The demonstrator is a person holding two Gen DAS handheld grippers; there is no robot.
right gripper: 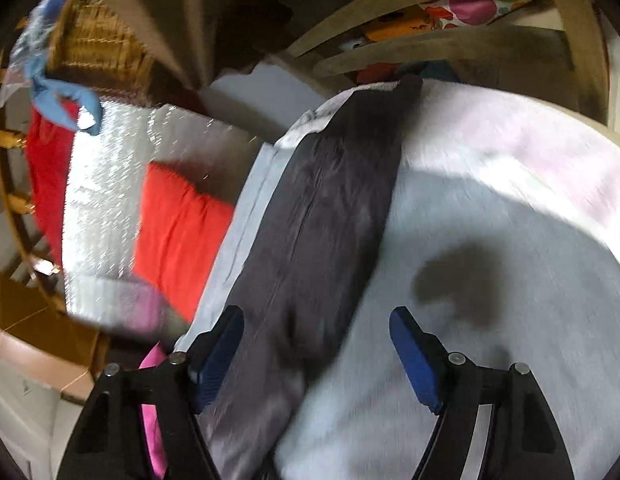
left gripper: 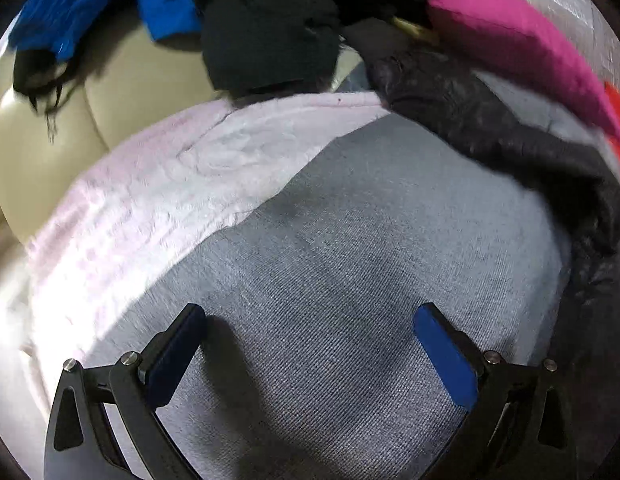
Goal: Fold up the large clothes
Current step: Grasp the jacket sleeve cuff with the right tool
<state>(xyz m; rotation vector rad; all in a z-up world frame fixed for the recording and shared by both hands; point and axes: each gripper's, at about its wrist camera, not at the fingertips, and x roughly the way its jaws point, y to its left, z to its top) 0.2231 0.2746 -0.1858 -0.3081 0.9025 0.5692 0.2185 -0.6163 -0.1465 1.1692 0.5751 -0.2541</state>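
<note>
A grey knit garment (left gripper: 349, 240) lies spread flat and fills the left wrist view. It also shows pale grey in the right wrist view (right gripper: 469, 280). It rests on a pale pink fleece blanket (left gripper: 150, 200). A black garment (left gripper: 489, 120) lies along its right edge, and shows as a dark strip in the right wrist view (right gripper: 329, 220). My left gripper (left gripper: 310, 316) is open and empty just above the grey garment. My right gripper (right gripper: 315, 316) is open and empty above the black strip's near end.
A black clothes pile (left gripper: 270, 20), blue cloth (left gripper: 70, 4) and a pink cushion (left gripper: 509, 40) lie at the far side on a cream sofa (left gripper: 70, 120). A red cloth (right gripper: 182, 232), a wicker basket (right gripper: 98, 48) and a wooden chair (right gripper: 429, 52) stand around.
</note>
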